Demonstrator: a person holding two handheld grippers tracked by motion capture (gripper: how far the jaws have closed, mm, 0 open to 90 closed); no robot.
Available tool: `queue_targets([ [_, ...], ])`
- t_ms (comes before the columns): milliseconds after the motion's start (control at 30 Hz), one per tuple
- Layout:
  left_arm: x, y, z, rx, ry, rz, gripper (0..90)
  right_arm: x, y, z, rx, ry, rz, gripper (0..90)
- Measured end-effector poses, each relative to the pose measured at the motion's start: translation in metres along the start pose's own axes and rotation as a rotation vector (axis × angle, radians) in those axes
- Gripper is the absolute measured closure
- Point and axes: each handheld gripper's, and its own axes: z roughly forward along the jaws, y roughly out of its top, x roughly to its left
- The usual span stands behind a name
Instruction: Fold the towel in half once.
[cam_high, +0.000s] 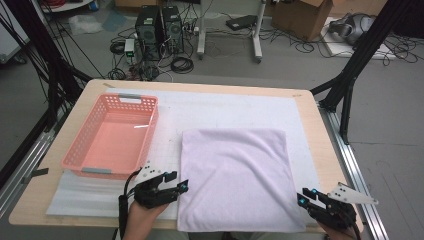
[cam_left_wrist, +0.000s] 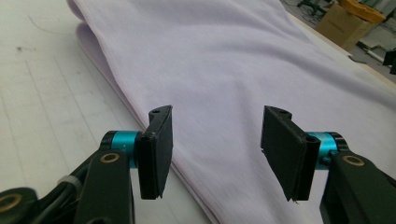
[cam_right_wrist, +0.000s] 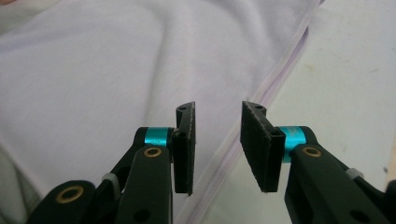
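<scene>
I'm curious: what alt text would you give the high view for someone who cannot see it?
A folded lilac towel lies flat on a wooden table, with a hand-held left gripper and right gripper open at its near corners. An empty pink basket sits to the left.

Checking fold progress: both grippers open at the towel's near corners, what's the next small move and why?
Probably re-grip for another fold: close the left gripper and right gripper on the near edge of the towel. Both jaws stand open with nothing pinched, the towel lies flat and already doubled, and the pink basket beside it holds nothing yet.
</scene>
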Motion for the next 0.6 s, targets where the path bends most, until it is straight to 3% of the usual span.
queue_targets([
  [200,0.021,0.015,0.02,0.001,0.034,-0.032,43.5,-0.018,0.015,0.026,0.008,-0.053,0.035,64.3],
  [433,0.042,0.025,0.041,0.002,0.069,-0.061,43.1,-0.042,0.035,0.067,0.056,-0.1,0.07,65.7],
  [600,0.049,0.033,0.055,0.01,0.075,-0.053,43.1,-0.059,0.05,0.1,0.088,-0.143,0.09,66.6],
])
